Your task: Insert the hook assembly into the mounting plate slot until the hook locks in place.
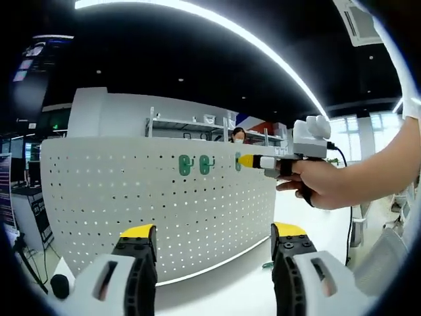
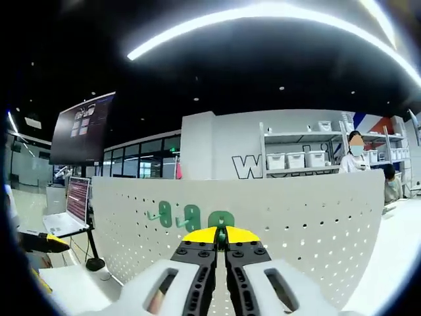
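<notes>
A white perforated mounting plate (image 1: 164, 217) stands upright on the table. Two green hooks (image 1: 185, 164) (image 1: 205, 164) hang on it side by side. A third green hook (image 1: 237, 161) sits against the plate just to their right, with my right gripper (image 1: 247, 160) shut on it, a hand (image 1: 322, 184) holding that gripper. In the right gripper view the plate (image 2: 316, 224) is close ahead, and my shut right gripper (image 2: 221, 234) pinches the green hook (image 2: 222, 220) beside the two hung hooks (image 2: 166, 214) (image 2: 192, 214). My left gripper (image 1: 214, 230) is open, held back below the plate.
A laptop (image 2: 66, 210) stands on a stand left of the plate, under a dark monitor (image 2: 82, 128). Shelves with white bins (image 2: 296, 158) and a seated person are behind. The white table (image 1: 230, 283) runs in front of the plate.
</notes>
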### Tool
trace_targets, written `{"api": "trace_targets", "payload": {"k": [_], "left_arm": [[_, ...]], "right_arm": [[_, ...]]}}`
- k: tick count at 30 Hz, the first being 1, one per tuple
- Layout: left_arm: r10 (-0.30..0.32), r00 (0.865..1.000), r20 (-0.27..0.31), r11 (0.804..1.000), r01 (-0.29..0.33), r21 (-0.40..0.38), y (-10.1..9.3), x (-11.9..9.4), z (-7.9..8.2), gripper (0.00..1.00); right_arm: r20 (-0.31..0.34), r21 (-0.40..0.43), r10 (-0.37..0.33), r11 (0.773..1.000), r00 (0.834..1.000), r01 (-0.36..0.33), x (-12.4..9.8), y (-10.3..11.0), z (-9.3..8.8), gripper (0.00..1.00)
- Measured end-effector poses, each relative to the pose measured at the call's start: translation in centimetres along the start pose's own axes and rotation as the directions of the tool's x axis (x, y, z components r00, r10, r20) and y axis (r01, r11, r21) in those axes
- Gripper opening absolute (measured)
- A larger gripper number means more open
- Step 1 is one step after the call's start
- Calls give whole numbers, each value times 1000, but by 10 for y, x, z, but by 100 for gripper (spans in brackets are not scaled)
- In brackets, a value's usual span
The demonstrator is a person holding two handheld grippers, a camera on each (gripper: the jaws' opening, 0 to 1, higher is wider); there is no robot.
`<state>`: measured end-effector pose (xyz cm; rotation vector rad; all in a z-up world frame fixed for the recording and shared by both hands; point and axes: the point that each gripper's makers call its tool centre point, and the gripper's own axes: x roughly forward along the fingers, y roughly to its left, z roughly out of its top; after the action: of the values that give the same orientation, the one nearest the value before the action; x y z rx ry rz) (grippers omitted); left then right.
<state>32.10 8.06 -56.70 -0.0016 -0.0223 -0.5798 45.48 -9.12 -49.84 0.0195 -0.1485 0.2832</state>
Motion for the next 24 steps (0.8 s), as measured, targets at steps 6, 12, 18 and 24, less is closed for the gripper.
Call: {"api": "trace_targets", "payload": {"k": [6,12,18,24], "left_arm": [[22,1000,1,1000,-22,-9,6,-5,0,72],[42,999,3,999,-42,-14,13,-11,2,72],[54,999,1,998,-54,-21,15,-13,1,70],[62,998,-11,998,-62,-13,19,-15,0,69]], "right_arm": [[9,1,-24,1000,1000,24,8,-6,2,1],[14,-11,-34,999,999,34,15,-9,3,1],[15,-42,-31,999,999,31,25,-7,1,1],[14,-54,-38,998,999,39,31,-9,3,1]]}}
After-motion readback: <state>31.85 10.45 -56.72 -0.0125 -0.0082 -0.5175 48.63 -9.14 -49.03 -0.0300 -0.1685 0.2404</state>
